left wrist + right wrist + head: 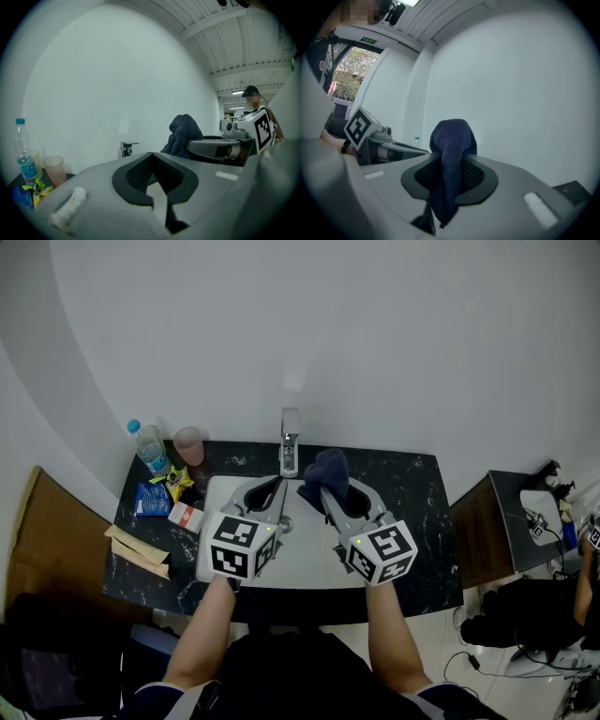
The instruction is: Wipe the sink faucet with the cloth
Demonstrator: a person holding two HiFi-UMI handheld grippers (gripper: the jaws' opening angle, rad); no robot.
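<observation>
Now, cloth (325, 468): dark blue, pinched between the fingers of the right gripper (342, 498), held just beside the faucet (289, 442).
Left gripper (152, 158): fingers pressed together, nothing held, above the sink (305, 554).
Counter (412, 486): bottle (150, 448) and cup (188, 444) are placed at left.

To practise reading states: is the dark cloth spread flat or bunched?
Bunched: the dark blue cloth bulges in a wad above the right gripper, which pinches it.

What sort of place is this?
Probably a washbasin corner, maybe in an office or lab: a white sink with a chrome faucet set in a black marble counter, with a water bottle and a cup beside it.
</observation>
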